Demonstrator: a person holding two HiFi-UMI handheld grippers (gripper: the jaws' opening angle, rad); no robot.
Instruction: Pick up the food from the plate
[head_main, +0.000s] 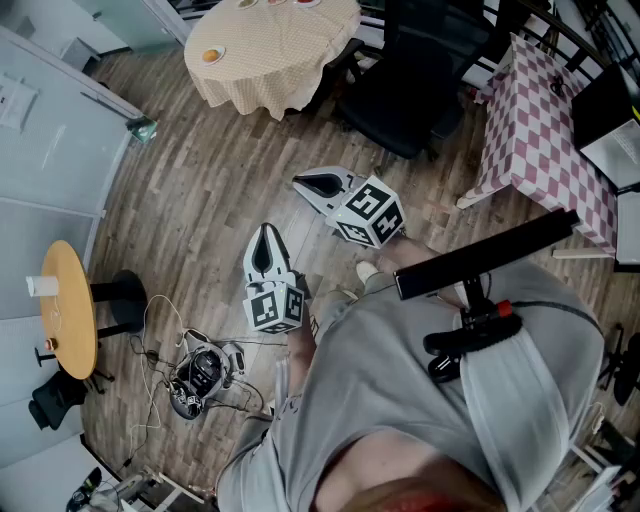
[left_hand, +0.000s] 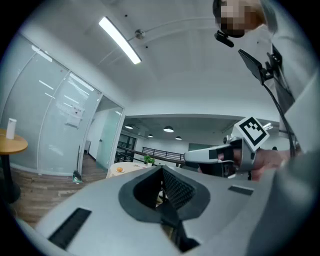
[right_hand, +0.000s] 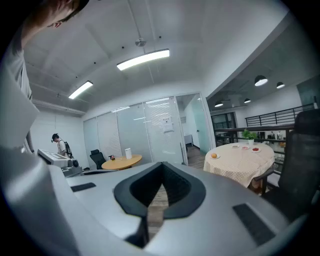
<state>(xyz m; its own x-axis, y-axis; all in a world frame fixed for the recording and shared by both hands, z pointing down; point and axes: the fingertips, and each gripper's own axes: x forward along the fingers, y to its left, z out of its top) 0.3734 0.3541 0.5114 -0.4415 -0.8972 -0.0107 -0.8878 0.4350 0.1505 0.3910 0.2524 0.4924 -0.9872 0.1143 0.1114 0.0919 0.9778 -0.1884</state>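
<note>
left gripper (head_main: 265, 243): closed, level | right gripper (head_main: 316, 184): closed, level

Floor (head_main: 210, 190) wood planks; tablecloth (head_main: 270, 50) fabric; L claw (head_main: 266, 230) matt gry plastic

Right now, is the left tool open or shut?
Shut. In its own view the left tool has jaws touching at the tips, nothing between them.

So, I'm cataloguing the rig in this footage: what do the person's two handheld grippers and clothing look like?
The left gripper and right gripper are matching pale grey shells that taper to a point. Black ribbed tongs sit inside a black-rimmed opening. Each has a white marker cube at the hand end, printed with black square patterns (left, right). The person wears a grey top.
</note>
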